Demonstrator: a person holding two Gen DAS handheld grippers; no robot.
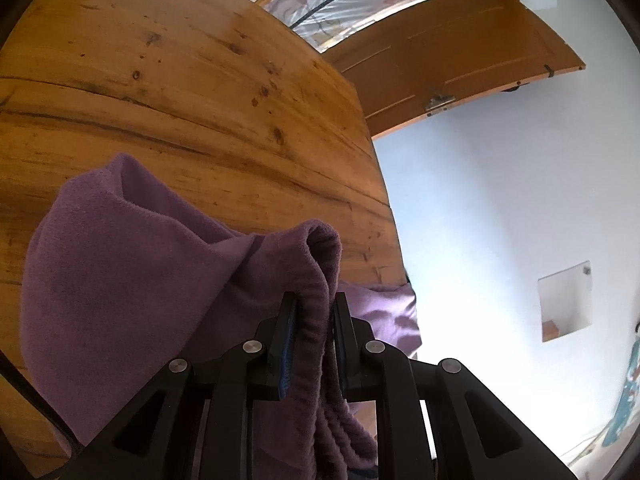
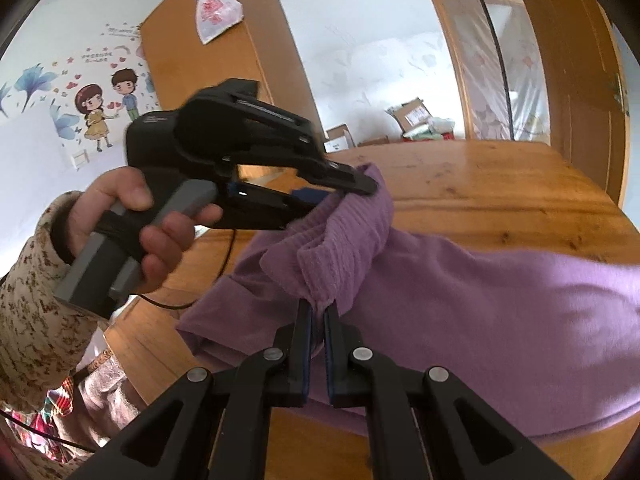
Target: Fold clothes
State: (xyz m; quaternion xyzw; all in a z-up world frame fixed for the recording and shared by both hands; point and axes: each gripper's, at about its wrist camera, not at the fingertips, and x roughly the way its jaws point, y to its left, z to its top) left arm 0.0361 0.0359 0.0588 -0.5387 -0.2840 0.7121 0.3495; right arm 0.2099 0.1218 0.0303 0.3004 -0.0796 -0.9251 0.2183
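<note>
No legible text on the wall stickers. Your left gripper (image 1: 315,304) and right gripper (image 2: 318,312) jaws both pinch the purple garment's (image 2: 480,312) ribbed edge, bulk draped on the desk (image 1: 180,92).

A: Table (image 1: 180,92) beyond the purple garment (image 1: 120,272) is bare wood out to the far edge; open room for a gripper there.

B: Nearer side is crowded. Left gripper (image 2: 340,188) and the person's hand (image 2: 132,224) sit just beside the right gripper (image 2: 318,312), both clamped on the ribbed hem.

A: A black cable (image 2: 208,276) hangs under that hand, across the table's near edge.

B: Boxes (image 2: 416,116) lie behind the far edge.
</note>
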